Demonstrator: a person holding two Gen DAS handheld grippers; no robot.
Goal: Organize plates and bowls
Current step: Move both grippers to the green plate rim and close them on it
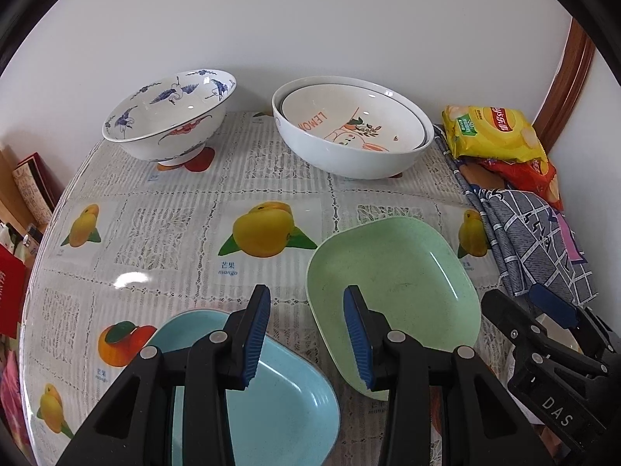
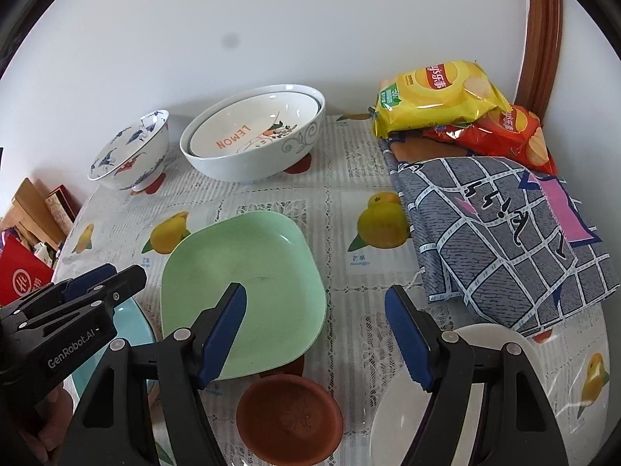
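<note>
- Left wrist view: my left gripper (image 1: pixel 306 336) is wide apart and holds nothing. It hangs between the blue plate (image 1: pixel 279 400) and the green plate (image 1: pixel 399 283). Far on the table (image 1: pixel 186 209) stand the crane bowl (image 1: pixel 170 116) and the lemon bowl (image 1: pixel 349 128), nested in a white bowl (image 1: pixel 330 155).
- Right wrist view: my right gripper (image 2: pixel 316 336) is also wide and empty, above the brown saucer (image 2: pixel 289 415), between the green plate (image 2: pixel 248 287) and a white plate (image 2: pixel 403 407).

Both wrist views low over near tabletop (image 1: pixel 186 209) edge, facing far wall, left view above blue plate (image 1: pixel 279 400), right view above brown saucer (image 2: pixel 289 417), both sharing green plate (image 1: pixel 392 295), bowls, chip bags.
</note>
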